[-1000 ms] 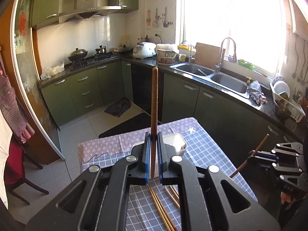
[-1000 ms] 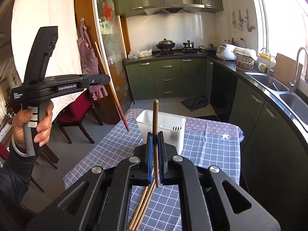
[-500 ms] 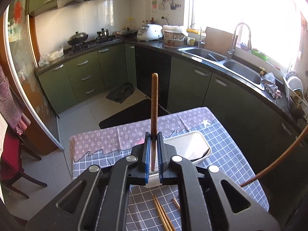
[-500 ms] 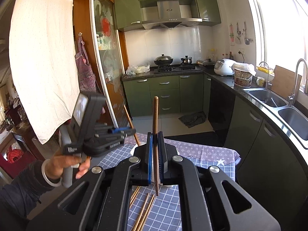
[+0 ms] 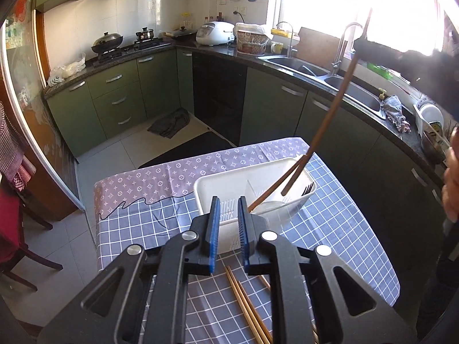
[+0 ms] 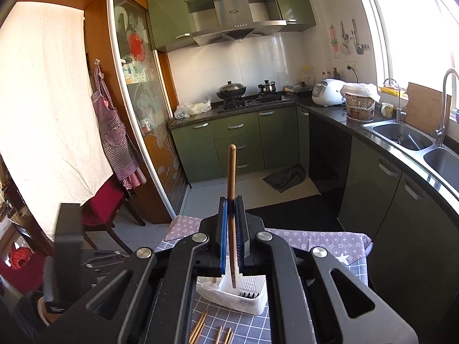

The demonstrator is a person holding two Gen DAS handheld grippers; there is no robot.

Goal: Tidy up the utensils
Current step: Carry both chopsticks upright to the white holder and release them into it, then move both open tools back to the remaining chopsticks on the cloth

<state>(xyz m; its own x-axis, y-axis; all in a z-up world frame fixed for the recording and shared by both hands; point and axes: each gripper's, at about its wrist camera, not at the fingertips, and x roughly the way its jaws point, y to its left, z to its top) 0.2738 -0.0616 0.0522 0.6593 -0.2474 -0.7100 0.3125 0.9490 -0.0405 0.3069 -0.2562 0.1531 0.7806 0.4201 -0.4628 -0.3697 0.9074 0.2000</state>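
Your left gripper [image 5: 228, 226] hangs above the near wall of the white caddy [image 5: 218, 182], its jaws opening with nothing between the blue pads; a brown chopstick [image 5: 276, 185] lies loose in the caddy just right of your right-hand finger, leaning toward the far rim. Your right gripper [image 6: 231, 229] is clamped on a second chopstick [image 6: 231, 172] (upright between the pads), its lower tip reaching into the caddy. More chopsticks [image 5: 246, 309] lie on the checked tablecloth [image 5: 338, 229] below your fingers.
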